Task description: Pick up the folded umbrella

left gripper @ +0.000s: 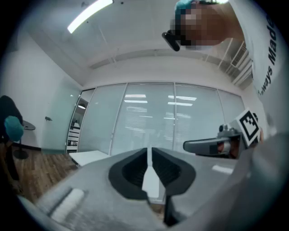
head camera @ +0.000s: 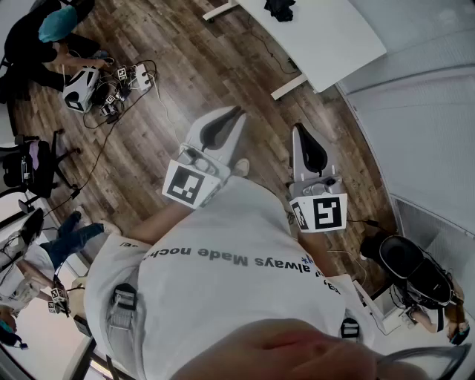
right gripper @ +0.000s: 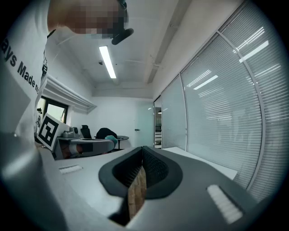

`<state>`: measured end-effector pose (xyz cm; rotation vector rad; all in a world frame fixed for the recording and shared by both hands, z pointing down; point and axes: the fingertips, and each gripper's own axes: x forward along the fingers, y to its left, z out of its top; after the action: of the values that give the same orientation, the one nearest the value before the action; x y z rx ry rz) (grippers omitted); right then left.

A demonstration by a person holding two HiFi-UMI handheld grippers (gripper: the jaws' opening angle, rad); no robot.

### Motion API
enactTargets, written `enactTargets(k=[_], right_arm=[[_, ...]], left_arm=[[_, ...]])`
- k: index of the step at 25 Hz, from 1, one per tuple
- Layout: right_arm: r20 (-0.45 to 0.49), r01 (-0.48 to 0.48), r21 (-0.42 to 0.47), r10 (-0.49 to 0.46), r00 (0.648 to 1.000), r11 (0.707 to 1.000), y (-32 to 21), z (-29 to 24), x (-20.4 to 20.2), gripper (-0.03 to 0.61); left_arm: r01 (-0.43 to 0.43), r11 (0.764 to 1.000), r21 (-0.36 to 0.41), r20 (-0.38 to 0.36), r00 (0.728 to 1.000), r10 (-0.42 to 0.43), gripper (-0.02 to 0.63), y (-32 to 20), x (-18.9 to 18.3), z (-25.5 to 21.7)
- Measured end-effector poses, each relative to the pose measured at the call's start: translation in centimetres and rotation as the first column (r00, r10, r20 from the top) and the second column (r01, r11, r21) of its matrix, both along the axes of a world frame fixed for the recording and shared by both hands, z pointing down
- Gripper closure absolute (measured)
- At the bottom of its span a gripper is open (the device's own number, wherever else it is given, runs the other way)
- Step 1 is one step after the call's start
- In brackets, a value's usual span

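Note:
No folded umbrella can be made out in any view. A small dark object (head camera: 280, 9) lies on the white table (head camera: 326, 37) at the far end of the head view, too small to identify. My left gripper (head camera: 226, 117) is held level in front of the person's white shirt, over the wooden floor. Its jaws meet at the tips with nothing between them (left gripper: 149, 151). My right gripper (head camera: 299, 130) hangs beside it, also level and shut on nothing (right gripper: 142, 151). Each gripper shows side-on in the other's view, the right gripper (left gripper: 212, 145) and the left gripper (right gripper: 86, 145).
Cables and white equipment (head camera: 96, 85) lie on the floor at the upper left beside a crouching person. A black office chair (head camera: 30, 167) stands at the left edge and a black bag (head camera: 408, 267) at the right. Glass walls with blinds (right gripper: 226, 113) run along the room.

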<state>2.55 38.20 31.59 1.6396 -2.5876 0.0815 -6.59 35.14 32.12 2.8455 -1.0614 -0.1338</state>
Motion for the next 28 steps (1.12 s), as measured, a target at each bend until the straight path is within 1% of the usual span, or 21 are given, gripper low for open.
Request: enactTargets(k=[8,14,17,20,22,25,28], right_arm=[[-0.003,-0.001,0.010,0.001,1.000,1.000,-2.0,-0.6,-2.0,0.575],[-0.002,-0.012,0.014,0.012,1.000,1.000,-6.4,-0.7,-4.5,0.577],[-0.001,-0.020,0.019,0.020,1.000,1.000,-8.5,-0.7,-5.8,0.577],[0.002,-0.028,0.019,0.028,1.000,0.999,-10.5,-0.6,-6.8,0.577],[0.005,-0.028,0.018,0.028,1.000,0.999,-11.9,-0.6,-7.2,0.577],[0.003,-0.030,0.012,0.030,1.000,0.999,-13.5,-0.4,-7.7,0.577],[0.010,-0.035,0.006,0.035,0.999,0.999,-15.1,0.0,-7.5,0.577]], left_arm=[[0.019,0.999,0.033,-0.012,1.000,-0.019,0.589,-1.7,-2.5,-0.7],[0.026,0.999,0.031,-0.019,0.999,-0.025,0.601,-5.9,-5.5,-0.5],[0.011,0.999,0.030,-0.024,1.000,-0.011,0.606,-7.9,-6.8,-0.4],[-0.007,0.999,0.036,-0.009,1.000,0.007,0.612,-9.9,-7.7,-0.1],[-0.013,1.000,0.028,-0.003,1.000,0.013,0.612,-11.2,-8.0,0.1],[-0.014,1.000,-0.006,-0.019,1.000,0.014,0.612,-12.9,-8.3,0.3],[-0.021,1.000,-0.009,-0.012,1.000,0.021,0.612,-14.7,-8.0,0.8]])
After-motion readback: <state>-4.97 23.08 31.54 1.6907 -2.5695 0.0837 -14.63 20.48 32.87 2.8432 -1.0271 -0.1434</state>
